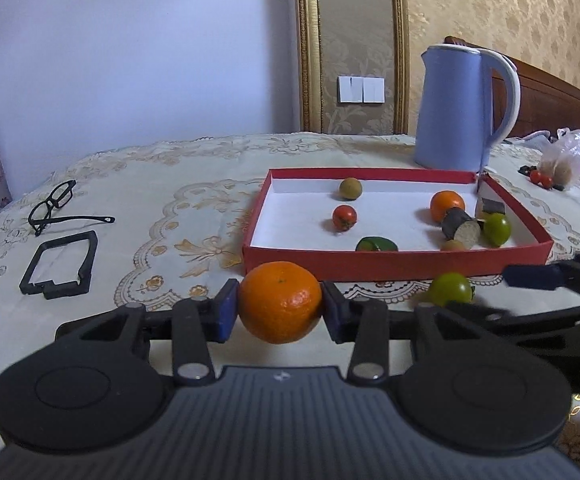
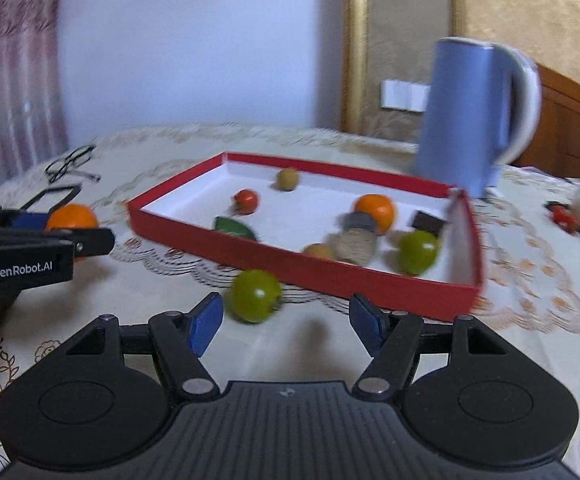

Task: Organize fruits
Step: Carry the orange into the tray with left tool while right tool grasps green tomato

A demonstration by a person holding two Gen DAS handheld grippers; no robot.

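Observation:
My left gripper [image 1: 279,308] is shut on an orange tangerine [image 1: 279,302], held just in front of the red tray [image 1: 394,266]. The same tangerine [image 2: 71,218] shows at the left of the right wrist view. My right gripper [image 2: 285,322] is open, with a green tomato [image 2: 254,295] lying on the tablecloth close to its left pad; this tomato also shows in the left wrist view [image 1: 449,289]. The red tray [image 2: 330,276] holds an orange [image 1: 446,206], a red tomato [image 1: 344,217], a green tomato [image 1: 497,229], a brownish fruit [image 1: 350,188] and other pieces.
A blue kettle [image 1: 460,108] stands behind the tray. Black glasses [image 1: 55,204] and a black frame [image 1: 59,266] lie at the left. A plastic bag [image 1: 566,156] and small red tomatoes [image 1: 541,179] lie at the far right. The table has an embroidered cloth [image 1: 169,208].

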